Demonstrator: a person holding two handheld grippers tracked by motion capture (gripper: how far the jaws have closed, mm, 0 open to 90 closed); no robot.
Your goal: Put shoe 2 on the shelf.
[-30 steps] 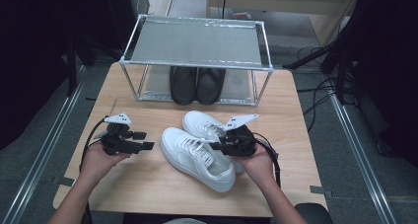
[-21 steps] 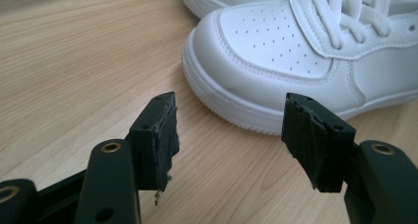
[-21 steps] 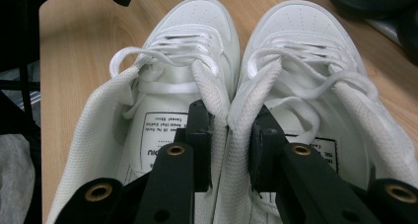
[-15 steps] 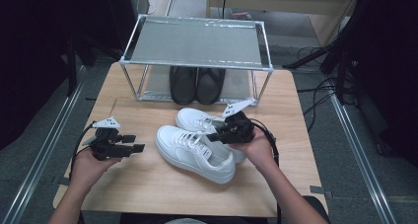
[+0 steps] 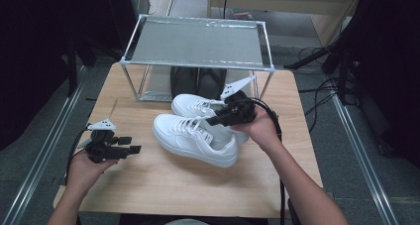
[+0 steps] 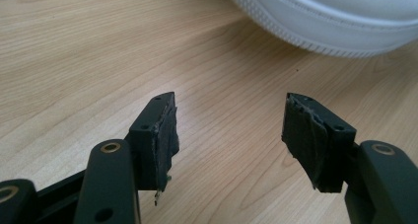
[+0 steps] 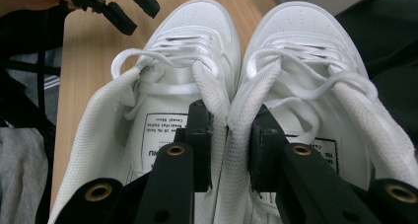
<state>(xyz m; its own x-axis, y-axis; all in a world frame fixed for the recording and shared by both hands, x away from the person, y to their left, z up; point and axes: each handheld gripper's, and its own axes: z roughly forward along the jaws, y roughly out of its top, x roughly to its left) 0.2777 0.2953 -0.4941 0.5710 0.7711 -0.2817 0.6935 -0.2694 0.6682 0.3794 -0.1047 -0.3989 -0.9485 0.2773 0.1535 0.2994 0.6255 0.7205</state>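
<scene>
Two white sneakers (image 5: 193,140) lie side by side at the middle of the wooden table (image 5: 148,185). My right gripper (image 5: 218,120) is shut on their two inner collars, pinched together between the jaws (image 7: 230,140). The left shoe (image 7: 192,41) and the right shoe (image 7: 305,41) point away from that camera, heels raised. At the table's left my left gripper (image 5: 134,144) stands open with nothing between its pads (image 6: 229,135). A white sole edge (image 6: 335,17) lies just ahead of it.
A metal-framed rack (image 5: 195,41) with a grey top shelf stands at the back of the table. A pair of black shoes (image 5: 198,81) sits beneath it. Cables trail from both grippers. Bare wood lies in front of the sneakers.
My right hand has risen and carried the pinched pair of sneakers farther toward the rack. My left gripper has drifted a little toward the table's left edge, still open.
</scene>
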